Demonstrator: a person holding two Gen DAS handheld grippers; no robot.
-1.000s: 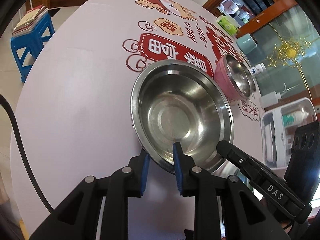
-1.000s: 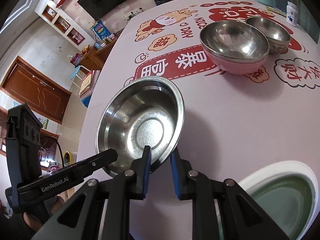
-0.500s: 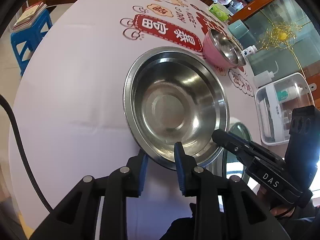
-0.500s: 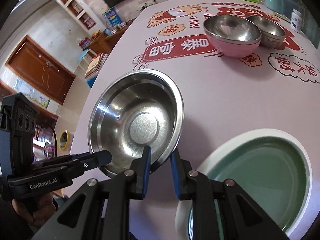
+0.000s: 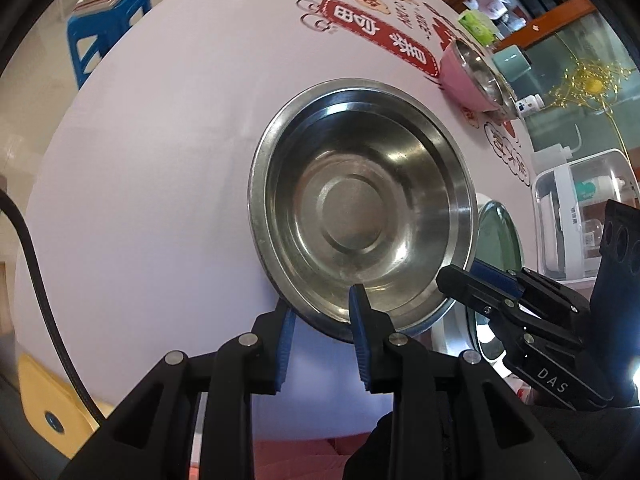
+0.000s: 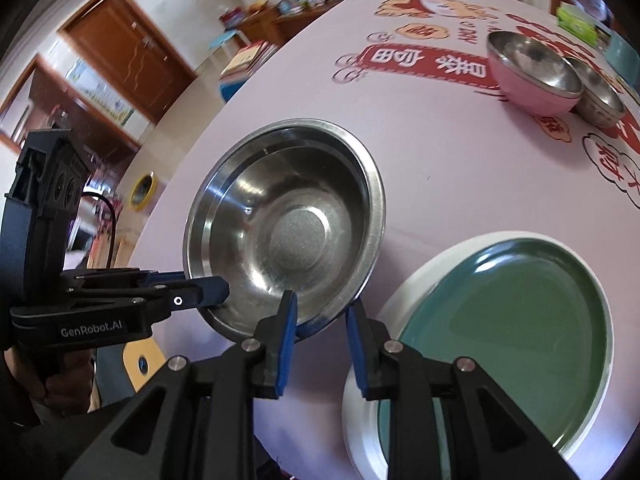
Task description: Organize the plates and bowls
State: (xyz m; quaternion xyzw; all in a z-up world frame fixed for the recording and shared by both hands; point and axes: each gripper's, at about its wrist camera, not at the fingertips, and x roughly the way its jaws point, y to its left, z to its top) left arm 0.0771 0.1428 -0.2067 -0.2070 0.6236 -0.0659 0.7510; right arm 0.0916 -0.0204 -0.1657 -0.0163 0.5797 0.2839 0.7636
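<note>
You have the steel bowl [image 5: 362, 216] pinched by its near rim in both hands: the left gripper [image 5: 322, 312] and the right gripper [image 6: 320, 314] each have one finger inside the rim and one outside, clamped on it, and the bowl looks lifted clear of the bench [image 5: 160, 140]. This looks like the carry step, with the green plate [image 6: 516, 332] just beside the bowl on its right. The pink bowl [image 6: 528, 76] and the small steel bowl [image 6: 596, 94] sit well apart at the far side. Next, hold it level, bring it over its resting spot, perhaps the plate, lower it squarely, and only then let go.
</note>
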